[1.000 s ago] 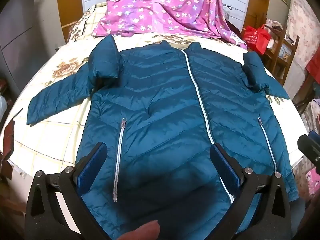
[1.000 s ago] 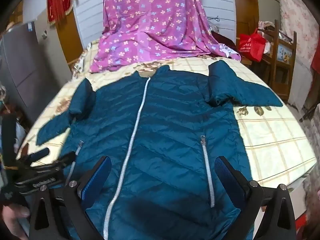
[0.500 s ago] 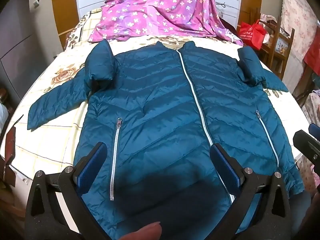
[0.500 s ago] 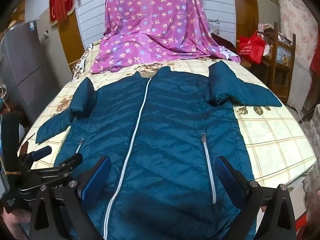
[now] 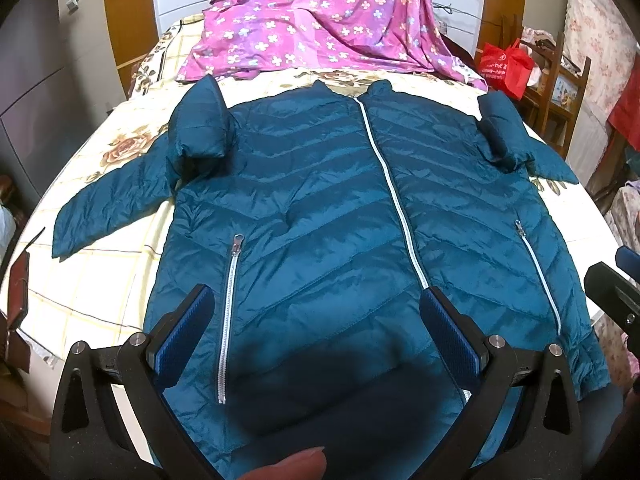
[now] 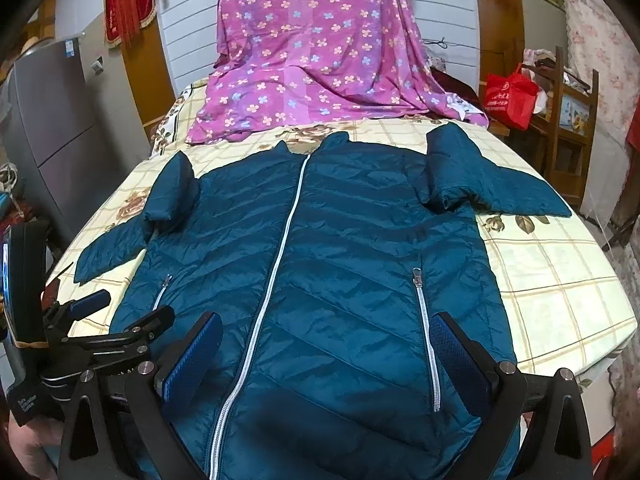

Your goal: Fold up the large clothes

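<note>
- Left wrist view: left gripper (image 5: 316,328) hovers with jaws wide apart, empty, above the jacket (image 5: 320,208).
- Right gripper (image 6: 328,352) likewise spread, holding nothing, over the jacket's hem at the bed (image 6: 560,280) edge.

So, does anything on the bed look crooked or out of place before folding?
Only the sleeves. The jacket lies flat and zipped, but its left sleeve and right sleeve are bunched at the shoulders, puffing up before trailing outward. Nothing looks torn or spilled.
</note>
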